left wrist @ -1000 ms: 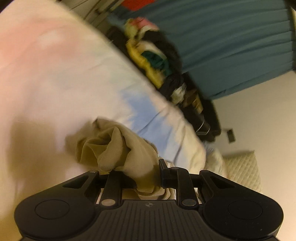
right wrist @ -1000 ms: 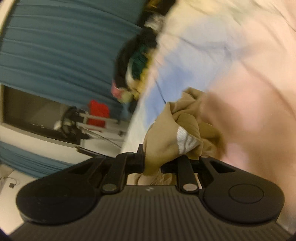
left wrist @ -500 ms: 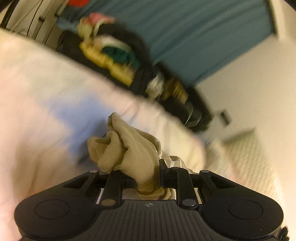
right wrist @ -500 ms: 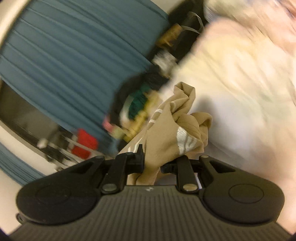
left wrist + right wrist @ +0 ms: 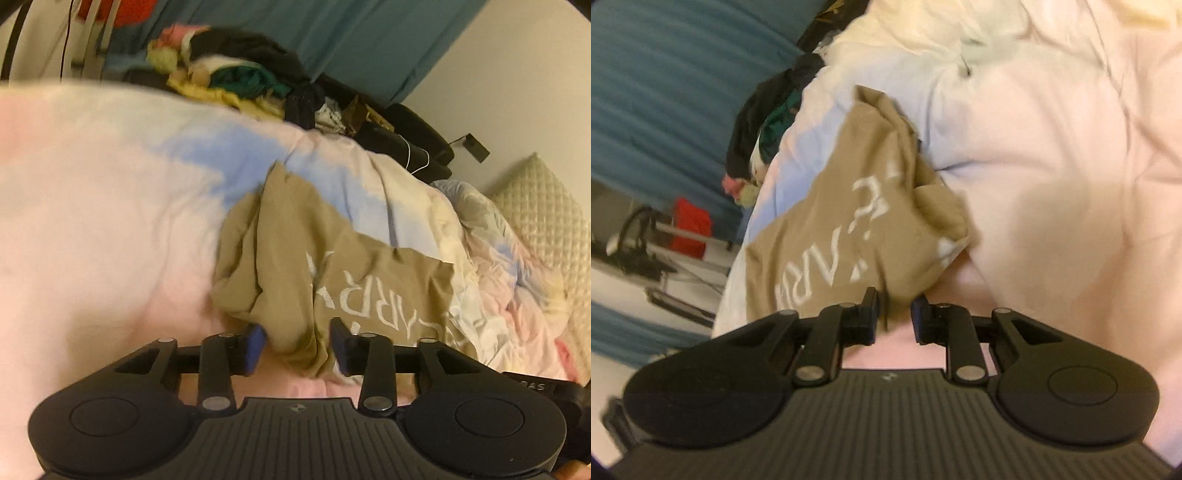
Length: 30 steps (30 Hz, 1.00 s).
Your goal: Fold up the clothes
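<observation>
A tan T-shirt (image 5: 314,258) with white lettering lies crumpled on the pastel pink, blue and cream duvet (image 5: 92,221). My left gripper (image 5: 297,339) is at its near edge. Its jaws are opening, and a fold of the shirt hangs loose between the blue pads without touching them. In the right wrist view the same T-shirt (image 5: 849,221) spreads on the duvet (image 5: 1052,184). My right gripper (image 5: 895,314) is just starting to open, but a narrow fold of cloth still fills the gap between its fingertips.
A heap of mixed clothes (image 5: 236,74) lies beyond the bed's far edge in front of a teal curtain (image 5: 369,37). Rumpled bedding (image 5: 498,258) and a quilted pillow (image 5: 543,206) are to the right. A red object (image 5: 690,229) and a metal frame stand on the floor.
Both grippers came down to the bed with the bunched shirt, which now lies spread on the duvet. The left jaws have parted and let go of the cloth.
</observation>
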### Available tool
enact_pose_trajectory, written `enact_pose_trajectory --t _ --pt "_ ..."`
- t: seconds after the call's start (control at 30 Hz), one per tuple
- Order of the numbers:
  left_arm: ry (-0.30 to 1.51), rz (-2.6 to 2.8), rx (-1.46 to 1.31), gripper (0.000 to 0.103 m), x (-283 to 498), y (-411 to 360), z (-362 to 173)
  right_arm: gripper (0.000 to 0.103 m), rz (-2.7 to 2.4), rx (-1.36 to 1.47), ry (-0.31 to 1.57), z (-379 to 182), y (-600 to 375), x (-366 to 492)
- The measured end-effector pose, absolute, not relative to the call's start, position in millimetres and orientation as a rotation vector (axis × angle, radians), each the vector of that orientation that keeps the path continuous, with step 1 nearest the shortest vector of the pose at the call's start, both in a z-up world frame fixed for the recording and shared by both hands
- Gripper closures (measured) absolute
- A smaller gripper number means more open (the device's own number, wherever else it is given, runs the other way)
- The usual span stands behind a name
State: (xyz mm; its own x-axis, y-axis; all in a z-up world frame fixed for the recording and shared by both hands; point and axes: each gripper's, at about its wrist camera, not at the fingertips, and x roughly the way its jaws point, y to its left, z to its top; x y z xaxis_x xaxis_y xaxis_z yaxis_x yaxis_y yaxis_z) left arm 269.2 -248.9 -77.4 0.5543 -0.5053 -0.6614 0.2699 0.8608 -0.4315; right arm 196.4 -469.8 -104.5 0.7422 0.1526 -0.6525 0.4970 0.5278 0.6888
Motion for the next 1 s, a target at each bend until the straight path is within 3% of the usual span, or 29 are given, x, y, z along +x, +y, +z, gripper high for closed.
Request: enact_pose_trajectory --t 0.17,0.23,0.3,0.37,0.4,0.67,1.0 --pt "0.743 -0.466 -0.193 0.024 221.2 -239.2 -12.6 0.081 -0.190 0.872 0.683 -53.7 -446.5 164.4" --pt "0.692 -0.469 -0.147 0.022 199.3 -234.2 11.5 0.079 -0.180 0.801 0.640 -32.0 -434.5 153.2" --pt "0.642 -0.461 -0.107 0.013 176.0 -233.2 33.1 0.061 -0.177 0.726 0.574 -12.1 -422.7 132.3" --pt "0.590 -0.465 -0.100 0.004 153.1 -230.1 51.2 0.011 -0.174 0.651 0.508 7.9 -411.0 111.4" --pt "0.561 -0.473 -0.101 0.001 139.6 -227.5 61.1 0.007 -0.172 0.614 0.474 17.9 -405.1 101.0" --pt "0.382 -0.481 -0.035 0.000 40.3 -211.0 106.5 0.008 -0.111 0.417 0.381 52.2 -369.7 33.3" --pt "0.315 -0.444 -0.030 0.000 -31.8 -173.6 94.0 0.008 -0.134 0.322 0.303 39.5 -334.7 -12.7"
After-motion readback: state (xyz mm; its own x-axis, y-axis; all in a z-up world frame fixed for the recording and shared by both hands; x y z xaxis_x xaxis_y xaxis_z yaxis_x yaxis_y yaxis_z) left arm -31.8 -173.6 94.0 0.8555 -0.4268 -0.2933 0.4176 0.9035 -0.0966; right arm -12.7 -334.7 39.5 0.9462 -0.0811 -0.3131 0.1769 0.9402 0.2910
